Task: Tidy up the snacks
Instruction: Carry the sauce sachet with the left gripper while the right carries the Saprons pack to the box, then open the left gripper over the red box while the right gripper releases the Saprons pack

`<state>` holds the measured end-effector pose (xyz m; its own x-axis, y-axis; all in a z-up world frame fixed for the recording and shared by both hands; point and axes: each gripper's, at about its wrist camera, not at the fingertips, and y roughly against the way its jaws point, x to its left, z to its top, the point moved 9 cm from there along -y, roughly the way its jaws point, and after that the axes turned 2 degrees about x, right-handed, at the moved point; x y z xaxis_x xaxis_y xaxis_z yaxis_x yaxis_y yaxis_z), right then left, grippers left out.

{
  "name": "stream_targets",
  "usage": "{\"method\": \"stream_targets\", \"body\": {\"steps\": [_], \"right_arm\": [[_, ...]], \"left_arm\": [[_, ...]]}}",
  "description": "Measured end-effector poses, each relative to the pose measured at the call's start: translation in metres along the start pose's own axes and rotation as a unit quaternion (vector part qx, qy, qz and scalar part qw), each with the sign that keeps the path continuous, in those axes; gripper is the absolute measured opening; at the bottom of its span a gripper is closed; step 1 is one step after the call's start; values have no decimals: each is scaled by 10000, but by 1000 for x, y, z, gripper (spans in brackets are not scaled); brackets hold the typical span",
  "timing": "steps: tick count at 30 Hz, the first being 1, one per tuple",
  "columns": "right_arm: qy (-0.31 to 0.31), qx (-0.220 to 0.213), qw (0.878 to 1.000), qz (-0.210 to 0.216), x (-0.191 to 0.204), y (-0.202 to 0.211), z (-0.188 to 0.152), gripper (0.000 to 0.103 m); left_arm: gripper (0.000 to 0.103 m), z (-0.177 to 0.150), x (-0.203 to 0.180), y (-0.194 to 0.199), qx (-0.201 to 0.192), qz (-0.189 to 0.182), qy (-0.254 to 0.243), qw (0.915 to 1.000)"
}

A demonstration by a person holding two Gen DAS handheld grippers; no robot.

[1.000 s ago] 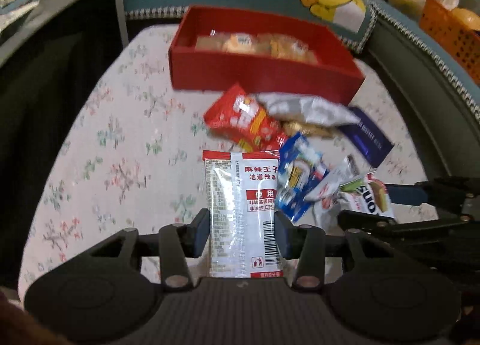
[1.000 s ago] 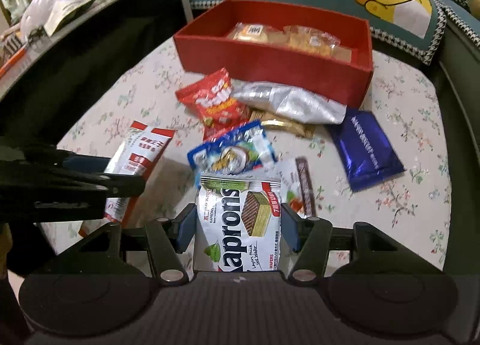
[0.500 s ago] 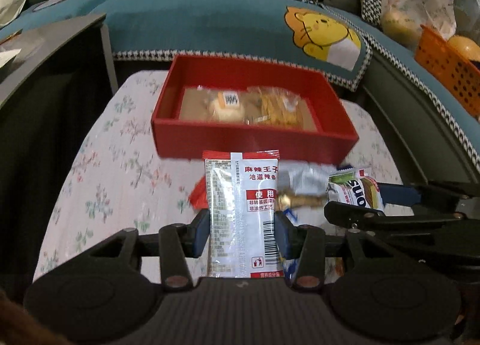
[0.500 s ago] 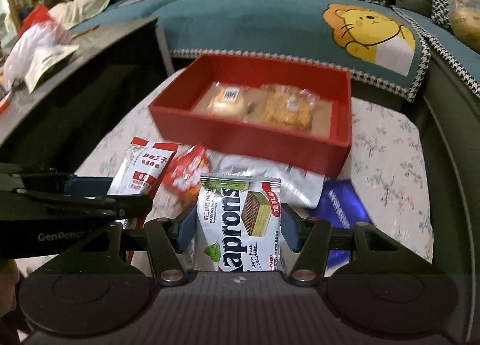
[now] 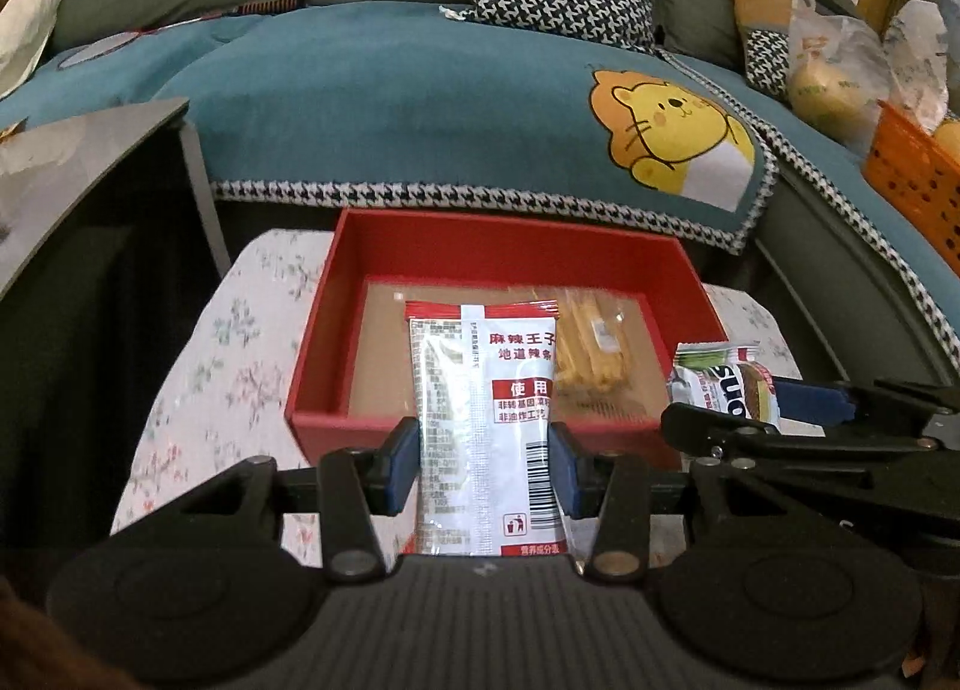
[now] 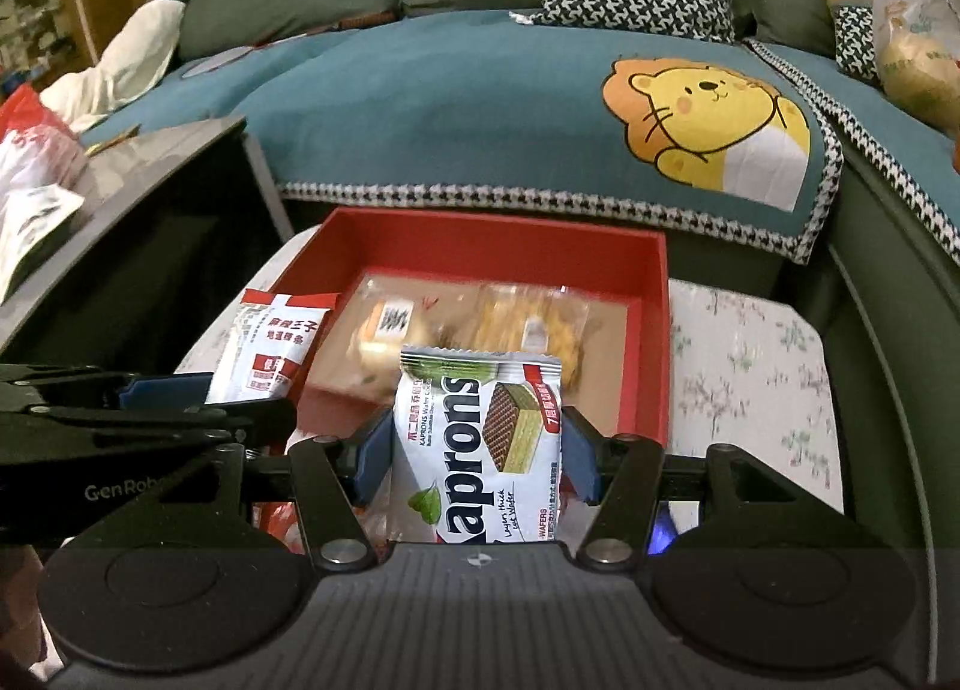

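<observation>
My left gripper (image 5: 483, 465) is shut on a white and red spicy-strip packet (image 5: 480, 420), held upright over the near wall of the red box (image 5: 336, 330). My right gripper (image 6: 477, 456) is shut on a white Kaprons wafer pack (image 6: 480, 444), also at the red box's (image 6: 651, 342) near wall. Two clear-wrapped pastries (image 6: 384, 330) (image 6: 528, 330) lie inside on the brown floor. In the left wrist view the wafer pack (image 5: 723, 384) shows at right; in the right wrist view the spicy-strip packet (image 6: 273, 345) shows at left.
The box rests on a floral cloth (image 6: 750, 366). Behind it runs a teal sofa cover with a lion print (image 5: 672, 132) and cushions. A dark glass table (image 6: 150, 162) stands at left, an orange basket (image 5: 912, 180) and plastic bags at right.
Both grippers have carried their packets forward and up from above the loose snack pile to the red box's near wall. The pile has dropped below the view.
</observation>
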<state>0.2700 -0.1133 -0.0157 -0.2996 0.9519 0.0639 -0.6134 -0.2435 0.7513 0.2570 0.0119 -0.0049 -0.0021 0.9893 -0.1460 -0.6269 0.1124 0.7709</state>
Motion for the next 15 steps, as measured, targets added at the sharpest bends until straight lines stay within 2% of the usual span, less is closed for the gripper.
{"method": "stream_targets", "body": {"steps": [8,15], "right_arm": [[-105,-53,9999,-82,-13,-29,28,65],[-135,-24,9999,-57,-17,-58,40,65]], "left_arm": [[76,32,3,-31,-77,73,19,9999],[75,46,12,-60,-37,231,43,9997]]}}
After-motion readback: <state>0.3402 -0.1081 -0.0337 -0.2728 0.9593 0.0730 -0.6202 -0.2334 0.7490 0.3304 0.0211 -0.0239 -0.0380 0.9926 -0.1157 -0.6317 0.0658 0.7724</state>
